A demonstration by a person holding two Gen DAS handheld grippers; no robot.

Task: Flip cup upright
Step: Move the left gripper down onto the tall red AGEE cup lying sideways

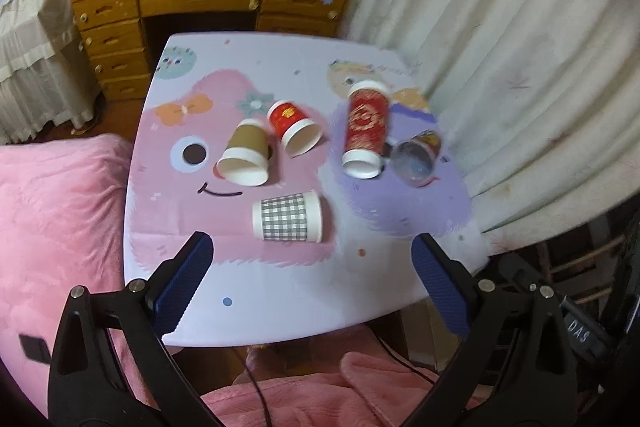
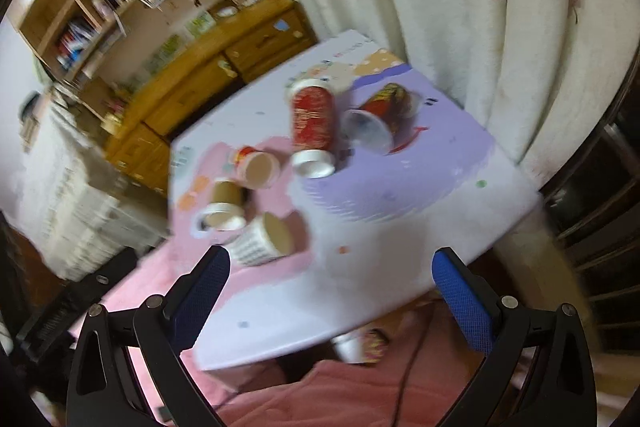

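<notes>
Both grippers hang spread wide and empty above the near edge of the table [image 1: 280, 311]: the left gripper [image 1: 312, 247] just short of the checked cup [image 1: 287, 216], which lies on its side right ahead between its fingers, mouth toward the right finger. Beyond it lie a brown cup [image 1: 245, 157] and a short red cup [image 1: 294, 131]; farther right, a tall red cup [image 1: 366, 129] with a dark-printed cup [image 1: 416, 157] beside it. From the right gripper [image 2: 330, 255] the checked cup [image 2: 262, 241] sits ahead-left. These look like thin paper: light, easily crushed, likely to roll. I would pinch gently across the mid-wall, not the rim.
</notes>
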